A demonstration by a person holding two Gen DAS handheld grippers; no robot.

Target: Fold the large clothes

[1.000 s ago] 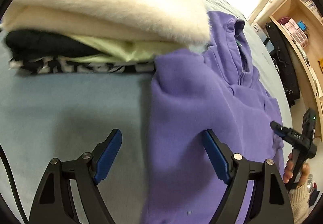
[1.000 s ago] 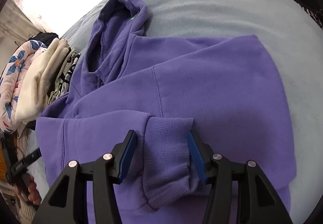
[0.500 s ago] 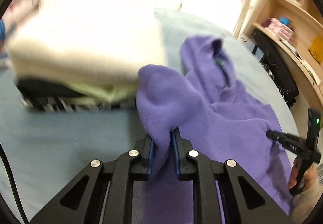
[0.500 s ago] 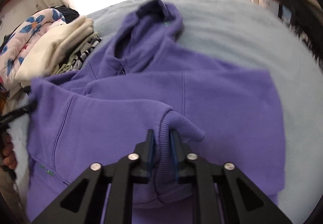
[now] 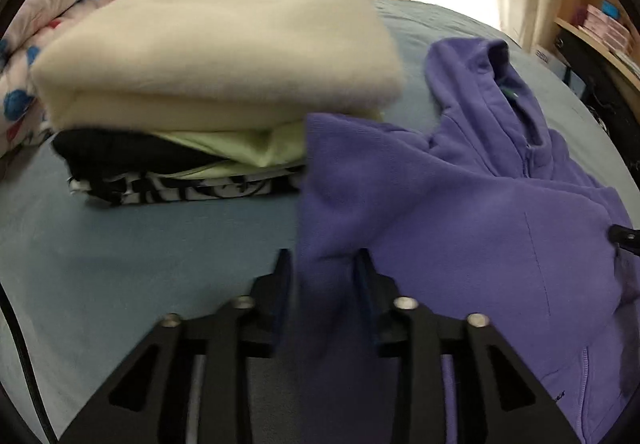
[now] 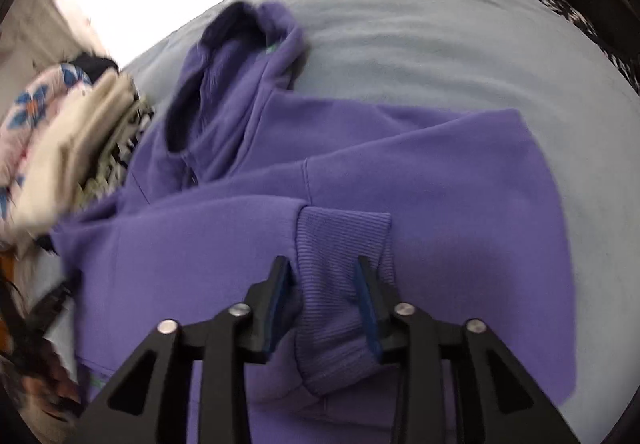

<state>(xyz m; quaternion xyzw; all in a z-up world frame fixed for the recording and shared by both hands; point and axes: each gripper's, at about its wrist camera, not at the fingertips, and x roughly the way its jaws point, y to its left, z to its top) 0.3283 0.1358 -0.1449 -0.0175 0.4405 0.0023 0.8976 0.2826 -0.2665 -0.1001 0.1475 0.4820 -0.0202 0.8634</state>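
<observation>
A purple hoodie (image 5: 472, 211) lies on the blue-grey bed, hood toward the window. In the left wrist view my left gripper (image 5: 324, 284) stands partly open around a raised fold of the hoodie's left edge, the cloth slack between the fingers. In the right wrist view the hoodie (image 6: 460, 179) has a sleeve folded across its body. My right gripper (image 6: 324, 288) is partly open around the ribbed cuff (image 6: 340, 244), which lies between the blue pads.
A stack of folded clothes (image 5: 216, 59), cream on top, sits on the bed left of the hoodie, also in the right wrist view (image 6: 72, 139). A floral quilt (image 5: 52, 3) lies behind it. Shelves (image 5: 600, 27) stand at right. The bed sheet (image 6: 440, 43) stretches beyond the hood.
Both grippers closed on the hoodie half a second ago, the left on its edge and the right on the cuff. Now both jaws have opened partway and the cloth has dropped lower.
</observation>
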